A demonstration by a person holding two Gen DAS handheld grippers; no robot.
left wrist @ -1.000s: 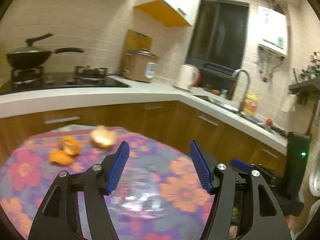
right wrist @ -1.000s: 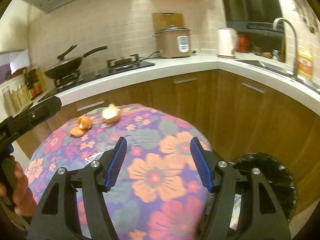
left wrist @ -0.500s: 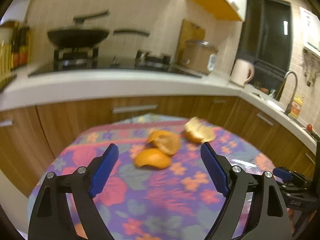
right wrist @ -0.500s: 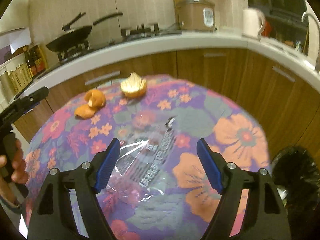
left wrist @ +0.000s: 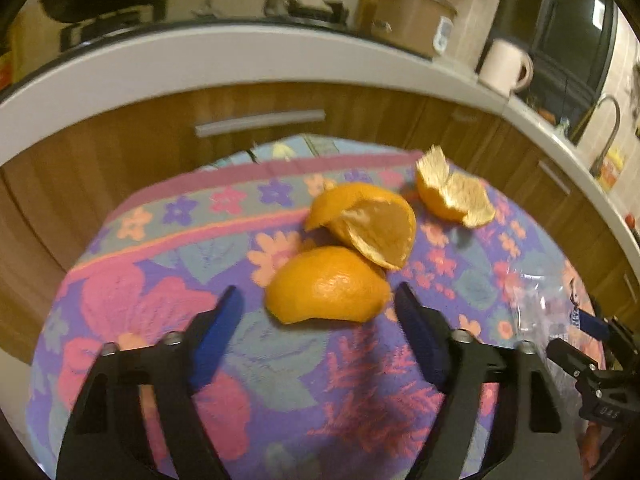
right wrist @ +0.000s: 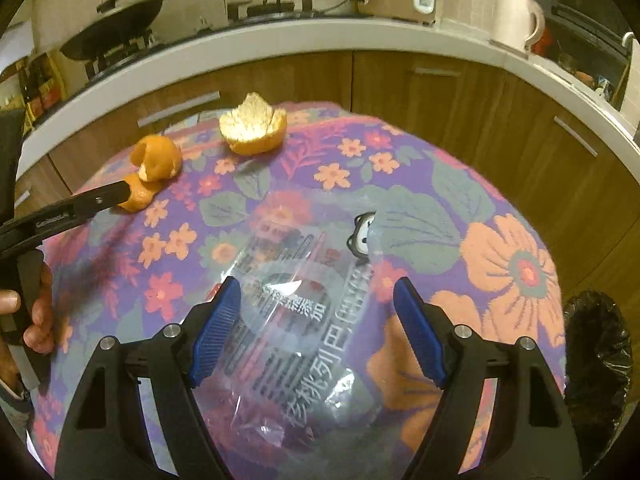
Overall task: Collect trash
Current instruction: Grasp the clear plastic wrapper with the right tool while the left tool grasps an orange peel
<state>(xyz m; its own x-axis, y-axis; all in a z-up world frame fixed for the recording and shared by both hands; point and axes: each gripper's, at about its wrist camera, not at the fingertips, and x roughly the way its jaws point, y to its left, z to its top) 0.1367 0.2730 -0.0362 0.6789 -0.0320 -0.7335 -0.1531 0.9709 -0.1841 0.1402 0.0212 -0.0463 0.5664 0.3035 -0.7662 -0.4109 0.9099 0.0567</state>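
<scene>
Here my left gripper (left wrist: 320, 304) stands wide, its jaws flanking the nearest orange peel (left wrist: 328, 290) on the flowered bench (left wrist: 160, 300); my right gripper (right wrist: 316, 300) hangs equally wide over the clear plastic wrapper (right wrist: 304, 300); a third peel (right wrist: 254, 126) lies apart.

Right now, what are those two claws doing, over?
Left claw open, closing in on nearest orange peel piece. Right claw open above clear printed plastic wrapper. Nothing blocking.

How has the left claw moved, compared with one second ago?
Yes. The left claw came forward and down toward the orange peel; the counter edge now sits higher in the left wrist view, and the peel lies just ahead between its open fingers.
</scene>
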